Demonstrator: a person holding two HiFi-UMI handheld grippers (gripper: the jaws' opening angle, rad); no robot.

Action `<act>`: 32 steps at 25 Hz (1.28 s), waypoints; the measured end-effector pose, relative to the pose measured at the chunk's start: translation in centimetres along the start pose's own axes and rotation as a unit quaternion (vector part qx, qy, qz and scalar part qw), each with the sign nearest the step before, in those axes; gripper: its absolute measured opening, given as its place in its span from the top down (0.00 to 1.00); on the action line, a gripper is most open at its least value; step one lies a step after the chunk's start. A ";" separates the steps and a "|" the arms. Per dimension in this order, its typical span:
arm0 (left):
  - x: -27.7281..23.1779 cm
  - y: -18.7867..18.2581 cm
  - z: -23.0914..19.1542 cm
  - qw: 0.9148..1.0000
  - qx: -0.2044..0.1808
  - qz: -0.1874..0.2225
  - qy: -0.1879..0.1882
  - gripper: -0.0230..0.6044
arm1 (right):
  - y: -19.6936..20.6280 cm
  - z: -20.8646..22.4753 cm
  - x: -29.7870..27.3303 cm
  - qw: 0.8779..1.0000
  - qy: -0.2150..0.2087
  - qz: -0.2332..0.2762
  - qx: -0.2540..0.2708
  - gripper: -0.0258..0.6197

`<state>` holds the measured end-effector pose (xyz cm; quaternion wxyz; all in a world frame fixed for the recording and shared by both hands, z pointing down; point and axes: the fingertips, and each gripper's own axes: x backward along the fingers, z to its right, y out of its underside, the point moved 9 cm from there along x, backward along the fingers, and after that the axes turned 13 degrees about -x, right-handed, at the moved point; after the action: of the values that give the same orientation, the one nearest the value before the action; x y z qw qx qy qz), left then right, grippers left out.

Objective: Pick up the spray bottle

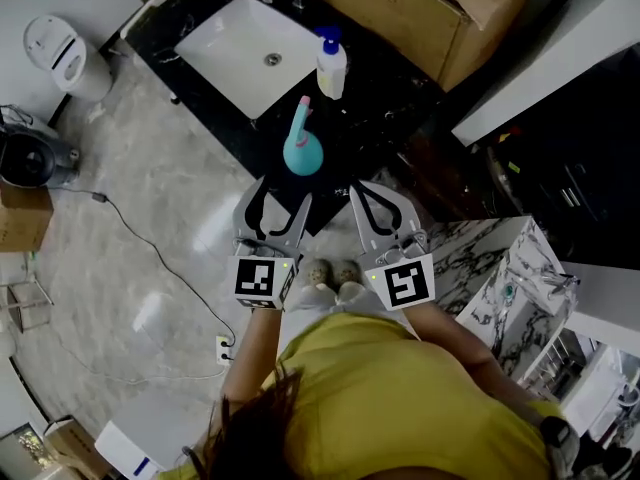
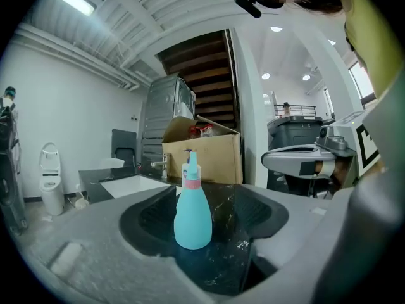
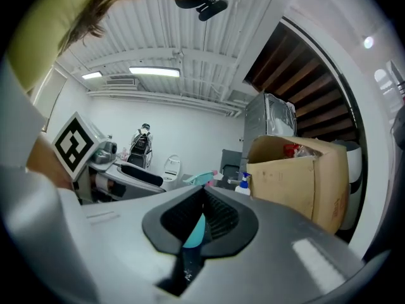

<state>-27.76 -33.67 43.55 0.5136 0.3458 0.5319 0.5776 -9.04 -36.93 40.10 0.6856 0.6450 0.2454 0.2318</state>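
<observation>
A teal spray bottle (image 1: 302,148) with a pink collar stands upright on the black marble counter (image 1: 400,108), near its front edge. My left gripper (image 1: 274,204) hangs just short of the bottle, open and pointing at it. In the left gripper view the spray bottle (image 2: 192,211) stands ahead, centred between the spread pads (image 2: 149,217), which do not touch it. My right gripper (image 1: 378,202) is beside the left one, to the bottle's right. Its jaws meet at the tips with nothing between them. A teal sliver of the bottle (image 3: 197,232) shows through the slit under the right gripper (image 3: 202,198).
A white pump bottle (image 1: 331,65) stands behind the spray bottle, next to a white sink (image 1: 250,53) with a tap. An open cardboard box (image 1: 420,8) fills the counter's back right. A toilet (image 1: 65,58) and a cable (image 1: 150,248) are on the floor at left; a marbled block (image 1: 520,278) is at right.
</observation>
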 end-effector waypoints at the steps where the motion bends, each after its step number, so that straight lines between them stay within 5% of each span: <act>1: -0.5 0.5 -0.3 1.000 -0.002 -0.003 0.005 0.50 | 0.3 0.1 -0.4 1.000 0.002 -0.011 0.005 0.96; 17: -9.0 5.8 -1.5 0.991 -0.017 -0.098 0.093 0.28 | 3.0 2.6 -3.2 0.996 0.051 -0.079 0.005 0.96; 32: -12.6 7.4 -1.5 0.983 -0.049 -0.134 0.115 0.28 | 3.4 4.1 -3.4 0.993 0.079 -0.087 0.001 0.96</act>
<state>-27.88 -45.46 52.28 0.5382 0.1770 0.6002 0.5645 -9.02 -42.04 43.78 0.6813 0.6010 0.3546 0.2213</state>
